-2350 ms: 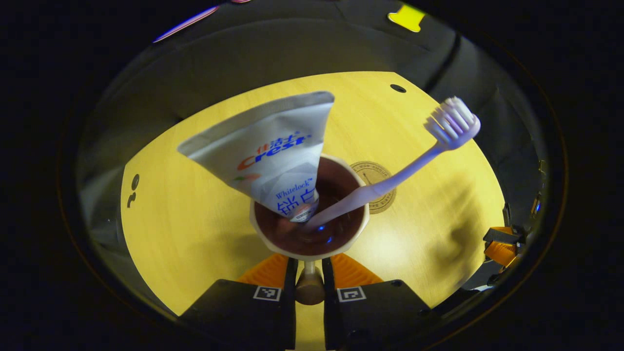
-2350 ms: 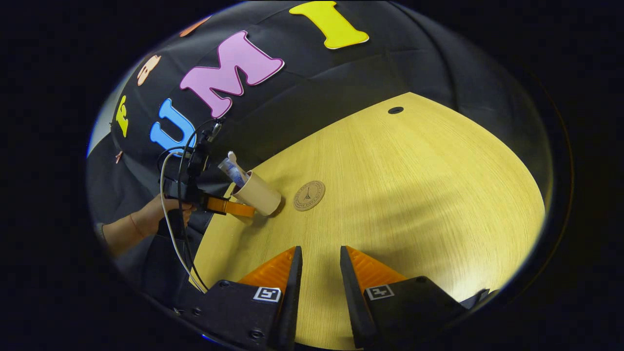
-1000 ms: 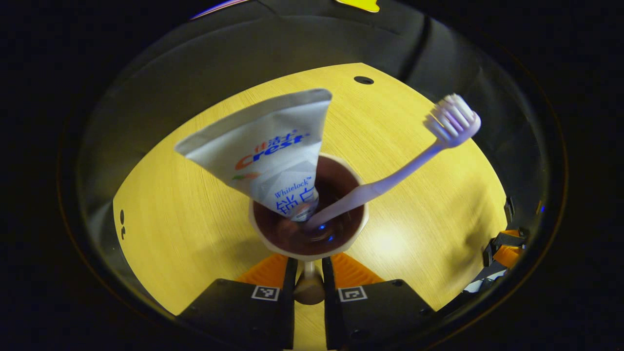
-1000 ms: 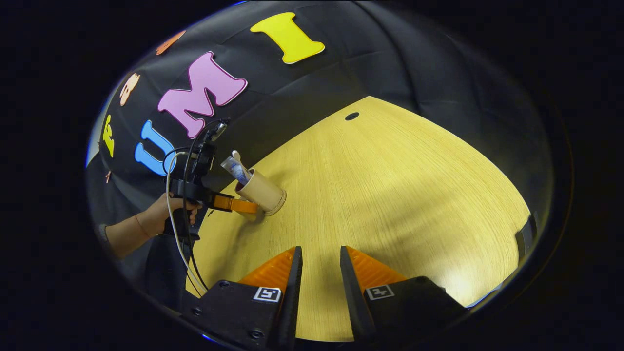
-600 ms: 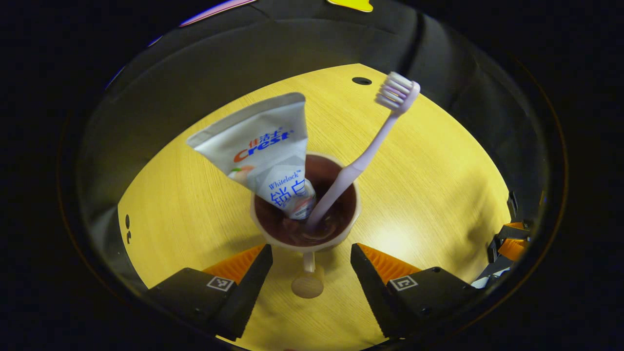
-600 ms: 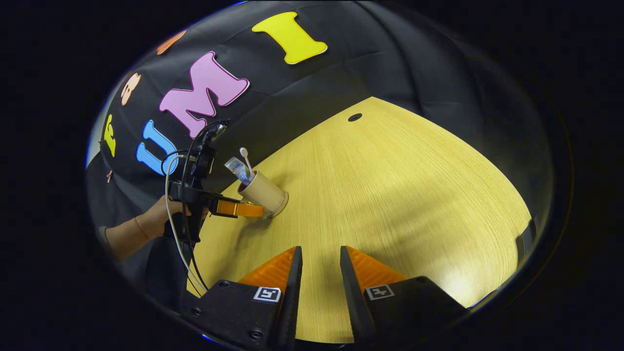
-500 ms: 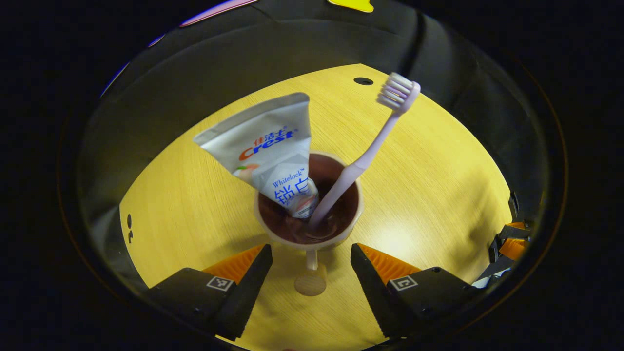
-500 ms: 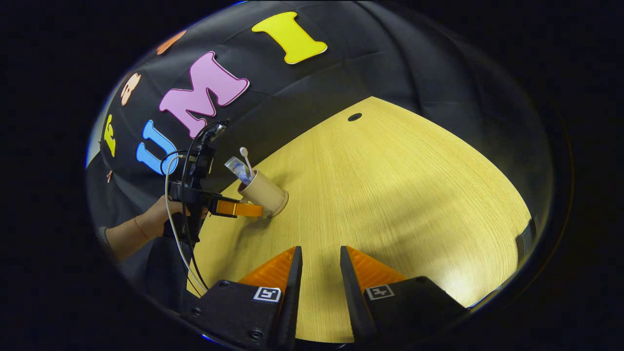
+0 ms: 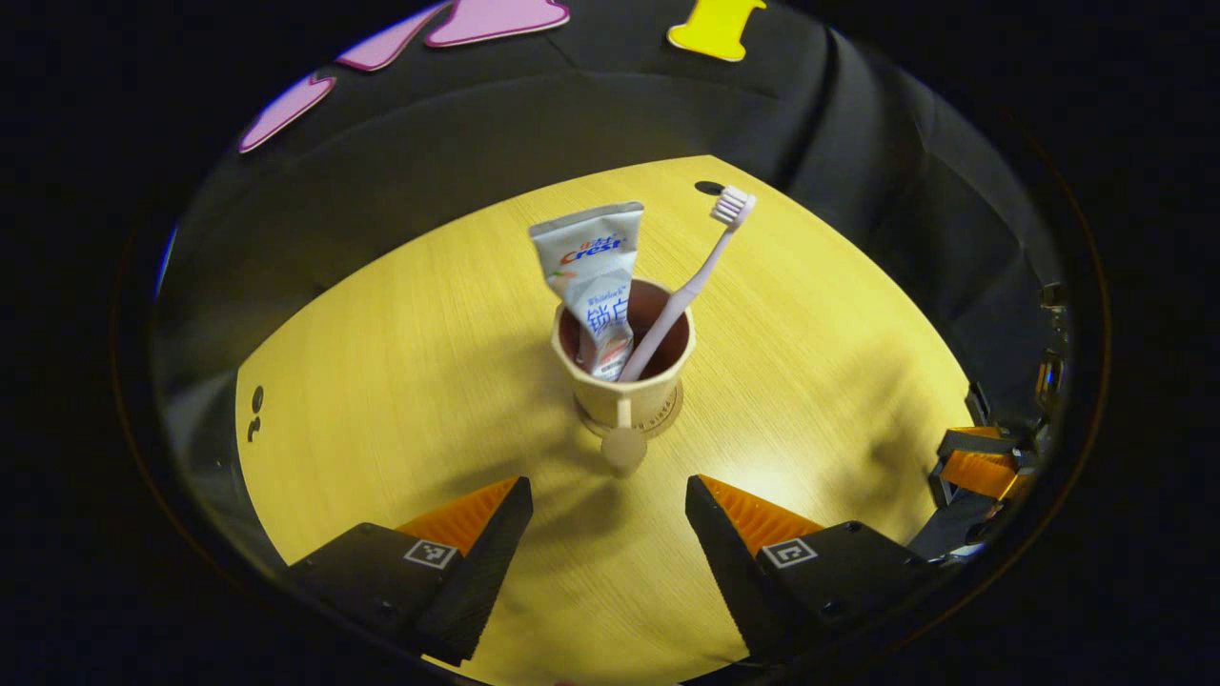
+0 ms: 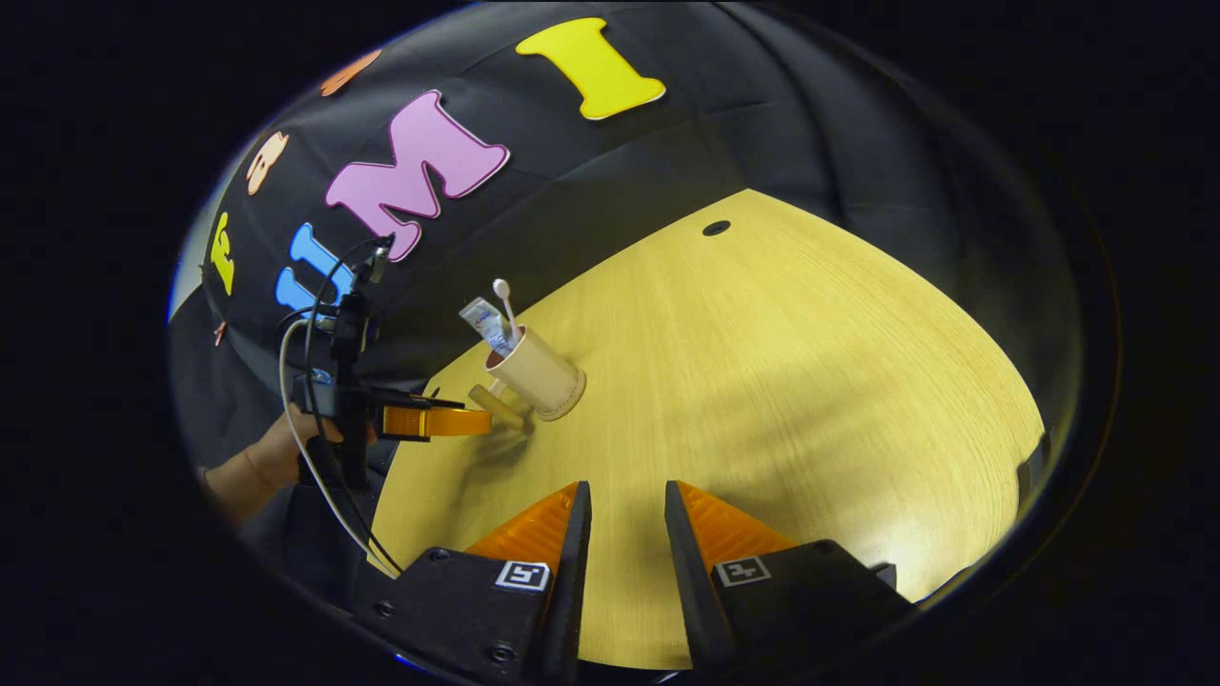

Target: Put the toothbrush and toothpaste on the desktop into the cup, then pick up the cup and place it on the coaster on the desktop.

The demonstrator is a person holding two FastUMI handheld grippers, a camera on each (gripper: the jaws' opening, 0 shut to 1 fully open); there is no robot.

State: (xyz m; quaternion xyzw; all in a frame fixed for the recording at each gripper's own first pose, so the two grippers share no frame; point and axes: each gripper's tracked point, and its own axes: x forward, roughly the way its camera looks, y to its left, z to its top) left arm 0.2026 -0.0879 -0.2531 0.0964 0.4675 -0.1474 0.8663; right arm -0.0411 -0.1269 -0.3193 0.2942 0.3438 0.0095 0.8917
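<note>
Cup point(image 9: 623, 367) with toothbrush point(image 9: 688, 286) and toothpaste point(image 9: 593, 276) stands on coaster point(image 9: 673, 412), just ahead of wide-open, empty left gripper point(image 9: 610, 514); handle points toward it.

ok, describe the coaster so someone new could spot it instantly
Start at the yellow wooden desktop and find the beige cup near its middle, holding a toothpaste tube and a toothbrush. The coaster is the thin round disc under the cup, just its edge peeking out around the base.

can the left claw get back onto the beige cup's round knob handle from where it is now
Probably yes. The left claw is open, and the beige cup's round knob handle points straight toward the gap between its fingers, with bare yellow wooden desktop between them.
</note>
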